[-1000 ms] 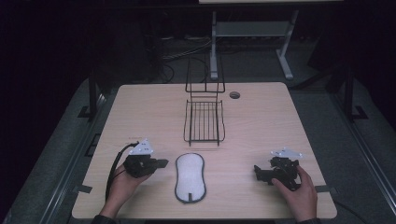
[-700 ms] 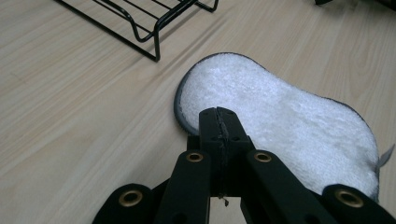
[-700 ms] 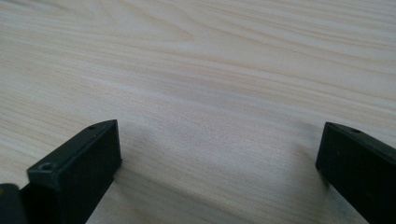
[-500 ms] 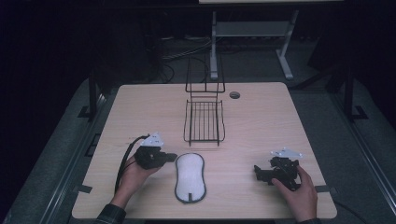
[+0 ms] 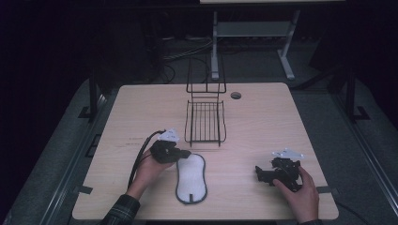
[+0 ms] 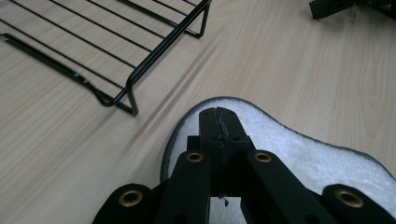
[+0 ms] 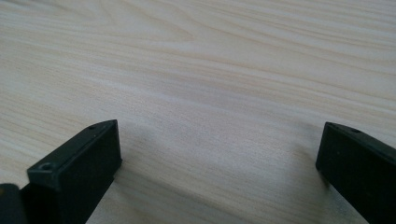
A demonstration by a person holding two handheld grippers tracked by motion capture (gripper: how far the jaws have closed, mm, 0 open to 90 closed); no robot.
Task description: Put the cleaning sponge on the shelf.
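High view, the move: the left gripper (image 5: 184, 153) has slid right and a touch farther out across the table (image 5: 263, 122) since a second ago, from well left of the insole (image 5: 191, 177) up to its far left edge.
High view, meaning: I'd say the reach is nearly over and the pick-up comes next; nothing is lifted yet, the insole lies flat near the front edge, just nearer than the wire rack (image 5: 205, 123).
High view, other hand: the right gripper (image 5: 261, 173) sits where it was, low at the right, well apart from the insole.
Left gripper view, jaws: pressed tight together with nothing between them, tips (image 6: 218, 122) poised over the white fleece (image 6: 299, 154) right at the dark rim of the rounded end.
Left gripper view, relation: the insole spreads to the right under the jaws; the rack corner (image 6: 133, 95) is close by on the left, apart from it.
Left gripper view, judgement: those jaws will have to part before they can pinch the edge.
Right gripper view, jaws: standing wide apart, left jaw (image 7: 77, 163) and right jaw (image 7: 357, 161) with bare wood between them, holding nothing.
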